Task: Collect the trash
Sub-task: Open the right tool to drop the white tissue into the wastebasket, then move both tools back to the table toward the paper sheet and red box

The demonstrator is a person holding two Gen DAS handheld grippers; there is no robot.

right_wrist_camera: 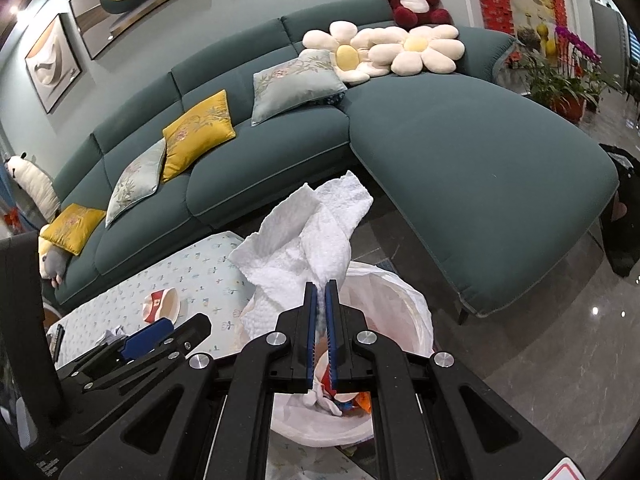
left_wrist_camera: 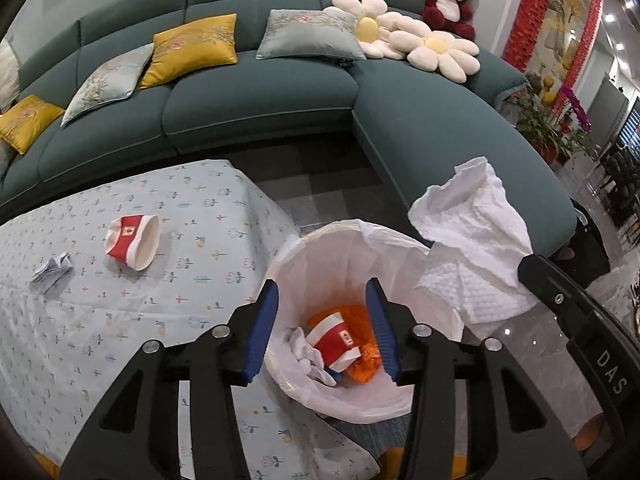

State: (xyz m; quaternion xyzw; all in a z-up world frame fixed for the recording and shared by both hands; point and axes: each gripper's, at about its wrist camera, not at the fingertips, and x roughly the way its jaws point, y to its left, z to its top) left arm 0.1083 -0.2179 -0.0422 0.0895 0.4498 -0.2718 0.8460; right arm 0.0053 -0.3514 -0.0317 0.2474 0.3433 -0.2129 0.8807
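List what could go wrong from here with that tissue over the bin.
1. The tissue spreads wider than the right gripper pinching it; part hangs past the bin rim, so on release it may drape on the edge or fall outside.
2. The open left gripper hovers over the bin mouth and could catch the falling tissue.

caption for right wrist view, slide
Right gripper holds a paper towel over the lined bin.

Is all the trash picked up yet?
Not yet. A cup and wrappers already lie in the bin. The right gripper holds a paper towel above it; the left gripper is open. A second cup and crumpled paper wait on the table.
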